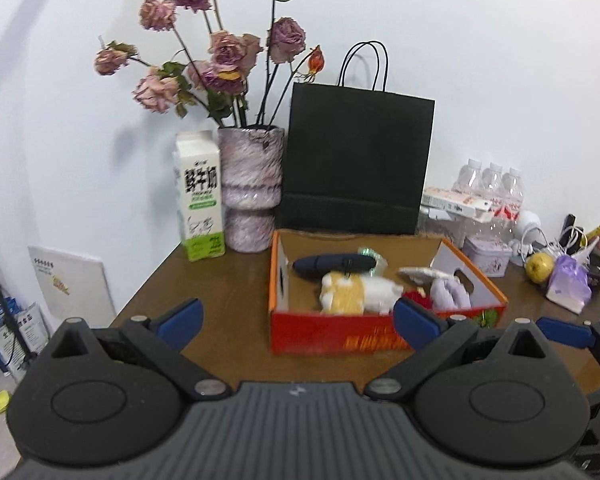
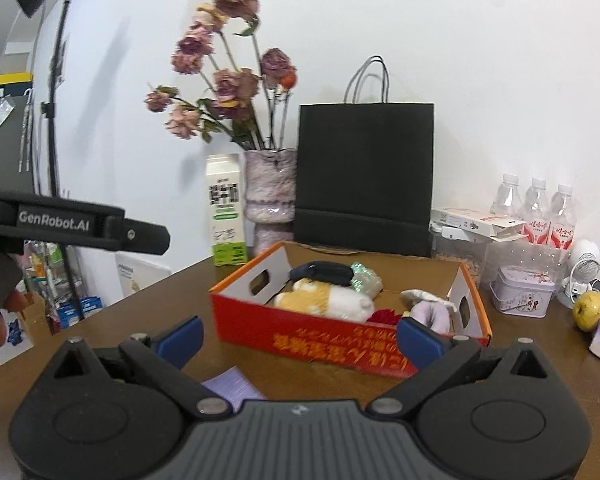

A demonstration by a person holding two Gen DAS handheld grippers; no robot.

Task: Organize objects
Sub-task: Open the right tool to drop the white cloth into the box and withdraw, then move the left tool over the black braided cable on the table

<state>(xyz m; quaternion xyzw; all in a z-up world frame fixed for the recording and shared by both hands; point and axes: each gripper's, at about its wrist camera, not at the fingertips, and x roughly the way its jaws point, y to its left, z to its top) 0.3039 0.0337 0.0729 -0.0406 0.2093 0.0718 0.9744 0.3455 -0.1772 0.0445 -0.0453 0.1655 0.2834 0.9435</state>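
An orange cardboard box (image 1: 332,334) (image 2: 320,334) sits on the brown table. Inside it lie a yellow and white plush toy (image 1: 358,294) (image 2: 324,302), a dark blue case (image 1: 334,264) (image 2: 322,272), a lilac plush (image 1: 450,294) (image 2: 434,312), a red item (image 1: 418,298) (image 2: 384,316) and a shiny green wrapper (image 2: 364,278). My left gripper (image 1: 298,322) hovers open in front of the box, nothing between its blue fingers. My right gripper (image 2: 298,340) is also open and empty, just before the box's front wall. The left gripper's body (image 2: 72,224) shows at the left of the right wrist view.
Behind the box stand a black paper bag (image 1: 358,164) (image 2: 364,176), a vase of dried roses (image 1: 252,188) (image 2: 270,196) and a milk carton (image 1: 200,196) (image 2: 225,212). Right: water bottles (image 2: 536,212), a tin (image 2: 526,296), a yellow apple (image 1: 540,267) (image 2: 590,310), a lilac pouch (image 1: 568,284). A paper slip (image 2: 234,386) lies near.
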